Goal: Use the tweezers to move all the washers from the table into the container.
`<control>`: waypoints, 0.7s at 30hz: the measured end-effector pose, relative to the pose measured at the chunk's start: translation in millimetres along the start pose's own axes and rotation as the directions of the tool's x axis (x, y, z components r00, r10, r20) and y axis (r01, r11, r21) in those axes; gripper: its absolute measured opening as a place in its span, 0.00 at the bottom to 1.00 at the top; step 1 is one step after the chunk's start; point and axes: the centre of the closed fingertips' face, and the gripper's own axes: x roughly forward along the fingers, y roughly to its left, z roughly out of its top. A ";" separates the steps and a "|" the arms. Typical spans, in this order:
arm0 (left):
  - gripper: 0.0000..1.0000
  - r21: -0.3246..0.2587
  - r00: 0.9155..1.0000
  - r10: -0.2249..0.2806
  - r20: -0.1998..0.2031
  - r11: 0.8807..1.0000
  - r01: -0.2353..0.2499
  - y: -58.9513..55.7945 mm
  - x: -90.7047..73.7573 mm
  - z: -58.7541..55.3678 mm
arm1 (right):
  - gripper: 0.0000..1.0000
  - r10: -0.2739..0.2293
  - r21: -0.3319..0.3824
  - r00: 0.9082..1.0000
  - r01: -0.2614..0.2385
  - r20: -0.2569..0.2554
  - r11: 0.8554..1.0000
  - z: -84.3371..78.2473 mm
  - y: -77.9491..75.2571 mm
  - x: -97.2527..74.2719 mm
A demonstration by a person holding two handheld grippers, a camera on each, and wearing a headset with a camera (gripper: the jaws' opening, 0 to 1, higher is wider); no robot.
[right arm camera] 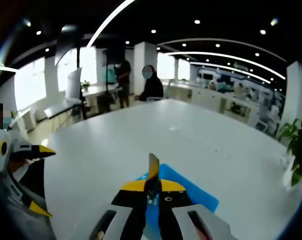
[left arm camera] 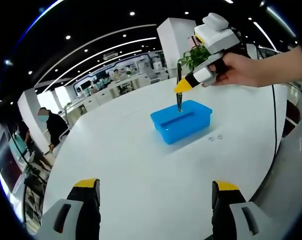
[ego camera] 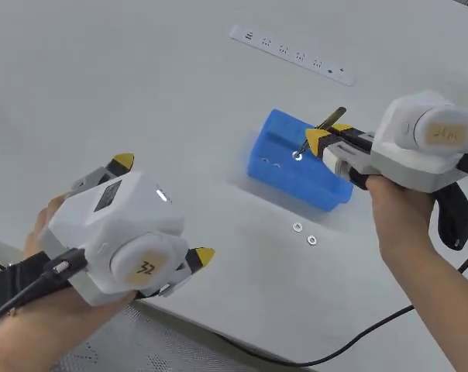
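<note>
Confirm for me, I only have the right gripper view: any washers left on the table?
Observer: Two washers lie on the table, beside the blue container, outside it.
Operator: Left gripper busy?
Observer: No, the left gripper is open, nothing between its jaws, away from the container.
Operator: Tweezers lined up?
Observer: From the left gripper view, the tweezers stand upright in the right gripper, tip over the container.

I log the blue rectangular plastic container (ego camera: pixel 296 180) as smooth and semi-gloss. The white tabletop (ego camera: pixel 141 93) is smooth, matt. The small round metal washers (ego camera: pixel 297 227) are bright and shiny; the thin metal tweezers (ego camera: pixel 332 120) have a duller sheen. My right gripper (ego camera: pixel 318 141) and left gripper (left arm camera: pixel 156 185) have white matt plastic shells.
</note>
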 end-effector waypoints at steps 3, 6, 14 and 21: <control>0.95 -0.003 1.000 0.000 -0.003 1.000 0.000 0.5 0.2 -0.8 | 0.04 -0.004 0.008 1.000 0.004 -0.013 1.000 -6.2 -4.3 6.3; 0.94 -0.003 1.000 0.001 -0.005 1.000 -0.001 0.6 0.4 -1.2 | 0.04 -0.009 0.030 1.000 0.010 -0.024 1.000 -12.1 -10.4 12.1; 0.94 0.000 1.000 -0.002 -0.015 1.000 0.002 -0.6 1.2 -2.7 | 0.04 -0.020 0.027 0.998 0.022 -0.065 0.999 -29.6 -20.0 24.8; 0.93 -0.002 1.000 -0.001 -0.018 1.000 0.001 -0.3 1.8 -3.0 | 0.04 -0.019 0.047 0.996 0.023 -0.088 0.999 -40.9 -21.2 35.7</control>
